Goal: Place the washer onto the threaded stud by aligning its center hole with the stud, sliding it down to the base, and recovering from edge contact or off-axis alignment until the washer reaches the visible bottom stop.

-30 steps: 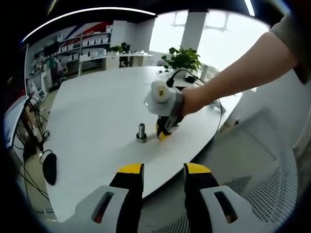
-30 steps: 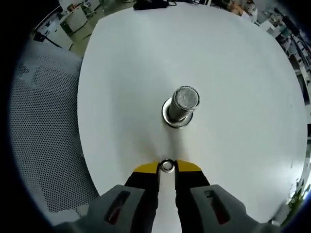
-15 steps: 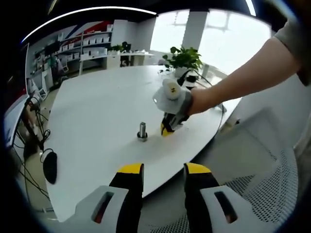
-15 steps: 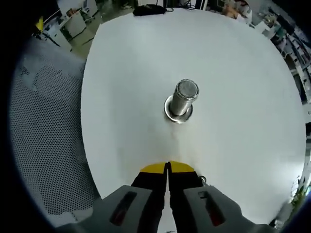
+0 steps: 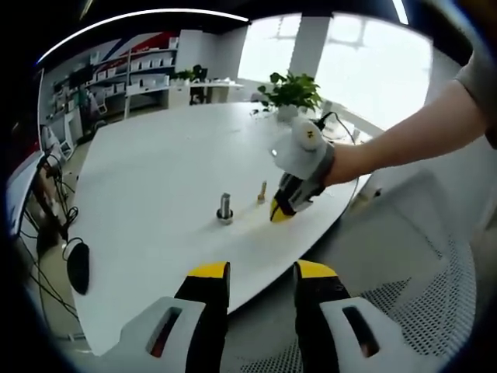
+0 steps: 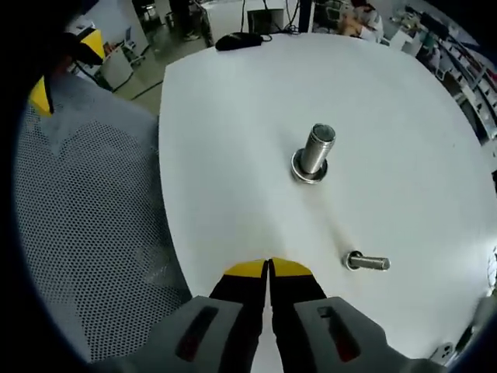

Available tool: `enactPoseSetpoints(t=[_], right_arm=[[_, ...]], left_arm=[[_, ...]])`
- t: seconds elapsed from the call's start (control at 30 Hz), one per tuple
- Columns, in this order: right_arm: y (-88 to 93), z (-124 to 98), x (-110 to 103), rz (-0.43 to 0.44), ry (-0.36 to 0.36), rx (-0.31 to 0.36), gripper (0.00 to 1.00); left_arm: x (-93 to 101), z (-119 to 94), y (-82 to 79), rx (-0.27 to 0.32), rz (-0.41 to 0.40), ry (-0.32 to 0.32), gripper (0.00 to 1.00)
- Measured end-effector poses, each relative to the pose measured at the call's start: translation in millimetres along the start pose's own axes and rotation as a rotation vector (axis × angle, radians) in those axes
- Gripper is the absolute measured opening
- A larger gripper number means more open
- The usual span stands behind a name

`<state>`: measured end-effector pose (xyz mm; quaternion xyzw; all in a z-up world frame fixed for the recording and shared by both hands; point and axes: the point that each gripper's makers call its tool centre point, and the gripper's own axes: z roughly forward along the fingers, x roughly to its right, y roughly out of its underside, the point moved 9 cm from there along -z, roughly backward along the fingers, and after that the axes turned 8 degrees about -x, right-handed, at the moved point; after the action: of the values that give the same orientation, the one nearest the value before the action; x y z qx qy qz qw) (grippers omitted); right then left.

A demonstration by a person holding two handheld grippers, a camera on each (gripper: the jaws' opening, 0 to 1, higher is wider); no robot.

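Two metal fasteners stood on one white table [image 5: 147, 171]: one large threaded stud [image 6: 316, 152] and one smaller bolt [image 6: 366, 263]. Two grippers were in use, the left gripper [image 5: 261, 273] and the right gripper [image 6: 269, 266], the latter held by one hand [image 5: 342, 162]. One mesh-backed chair [image 6: 85, 210] sat at the table's edge. One potted plant [image 5: 292, 93] and one computer mouse [image 6: 238, 40] were also on the table. Whether a washer sat on either fastener could not be made out.
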<state>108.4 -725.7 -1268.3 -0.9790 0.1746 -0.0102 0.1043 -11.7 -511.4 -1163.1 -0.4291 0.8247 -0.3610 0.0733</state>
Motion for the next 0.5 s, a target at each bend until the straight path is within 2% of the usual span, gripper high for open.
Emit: enactPoseSetpoints(t=[0.2,0.5], right_arm=[[4.0,0.3,1.4,0.021,-0.007,0.017,0.04],[6.7,-6.4,6.4,0.026,0.018,0.002,0.05]], left_arm=[[-1.4,-1.7,-0.9,0.018,-0.011,-0.011,0.31],[-1.1,-2.0,-0.1,0.015,-0.003,-0.01,0.32]])
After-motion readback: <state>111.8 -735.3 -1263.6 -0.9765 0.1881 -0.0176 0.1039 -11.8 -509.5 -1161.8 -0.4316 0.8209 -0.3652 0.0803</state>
